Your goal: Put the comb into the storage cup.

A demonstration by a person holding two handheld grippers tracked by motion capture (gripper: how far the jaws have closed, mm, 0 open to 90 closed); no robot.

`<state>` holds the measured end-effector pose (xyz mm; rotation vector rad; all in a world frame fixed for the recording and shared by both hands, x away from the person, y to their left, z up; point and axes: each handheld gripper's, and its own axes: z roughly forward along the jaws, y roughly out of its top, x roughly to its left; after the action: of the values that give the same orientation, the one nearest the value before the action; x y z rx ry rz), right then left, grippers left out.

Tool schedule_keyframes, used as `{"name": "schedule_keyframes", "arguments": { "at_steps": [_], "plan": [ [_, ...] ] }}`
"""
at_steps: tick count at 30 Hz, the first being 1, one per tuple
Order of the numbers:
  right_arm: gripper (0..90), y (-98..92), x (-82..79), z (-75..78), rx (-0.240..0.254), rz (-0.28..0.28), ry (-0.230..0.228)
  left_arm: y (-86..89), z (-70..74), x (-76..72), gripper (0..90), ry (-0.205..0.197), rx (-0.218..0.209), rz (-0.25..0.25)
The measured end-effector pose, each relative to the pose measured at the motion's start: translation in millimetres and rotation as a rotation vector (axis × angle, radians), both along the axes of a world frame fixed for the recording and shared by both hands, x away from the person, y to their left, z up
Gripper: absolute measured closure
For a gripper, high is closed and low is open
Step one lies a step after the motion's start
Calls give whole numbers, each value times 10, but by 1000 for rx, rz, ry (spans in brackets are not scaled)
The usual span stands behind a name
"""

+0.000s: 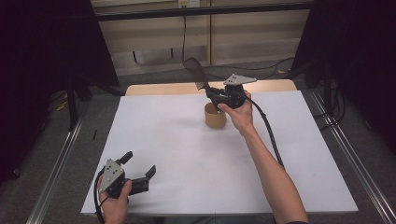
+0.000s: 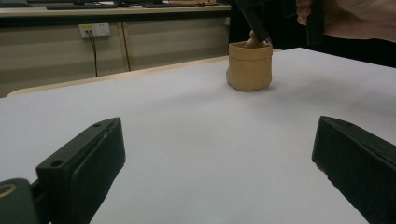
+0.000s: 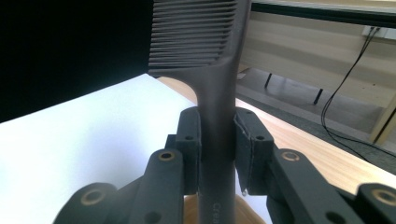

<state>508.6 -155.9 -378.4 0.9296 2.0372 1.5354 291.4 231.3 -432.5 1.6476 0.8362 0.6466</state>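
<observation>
The left tongs [image 1: 138, 170] rest wide open on the white tabletop [image 1: 187, 154], well apart from the tan cup [image 1: 215, 115]. Above the cup, the right tongs [image 3: 217, 140] clamp a dark comb [image 3: 212, 70]; its handle lettering is too blurred to read.

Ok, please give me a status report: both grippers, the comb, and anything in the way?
Right gripper shut on comb, held over the tan cup. Left gripper open, low on white table, holding nothing. Nothing else near the cup.
</observation>
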Motion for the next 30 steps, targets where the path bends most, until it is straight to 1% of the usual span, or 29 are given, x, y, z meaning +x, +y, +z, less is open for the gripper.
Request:
{"name": "schedule_keyframes", "arguments": {
  "at_steps": [3,7,9,11,19,21,23,24,27,30],
  "plan": [
    [733,13,25,-34,5,5,0,-1,-1,2,27,-1,1,3],
    [733,32,41,-86,-13,6,0,4,-2,2,27,2,-2,-1],
    [733,28,42,-98,-14,6,3,4,-2,2,26,3,-2,-1],
    [733,13,38,-118,-10,2,8,6,-2,3,26,2,2,-2],
    [733,27,19,-173,-28,2,12,6,0,1,26,3,-2,-2],
    [733,30,16,-190,-25,8,21,9,-2,5,27,3,1,0],
    [733,29,14,-203,-31,10,21,7,-3,4,26,2,1,-1],
    [733,23,0,-236,-40,9,23,5,-3,2,27,2,6,-2],
    [733,3,-19,-247,-33,8,22,4,-2,7,27,2,9,-3],
    [733,-8,-29,-252,-41,7,28,2,-3,4,26,4,6,-3]
  ]
}}
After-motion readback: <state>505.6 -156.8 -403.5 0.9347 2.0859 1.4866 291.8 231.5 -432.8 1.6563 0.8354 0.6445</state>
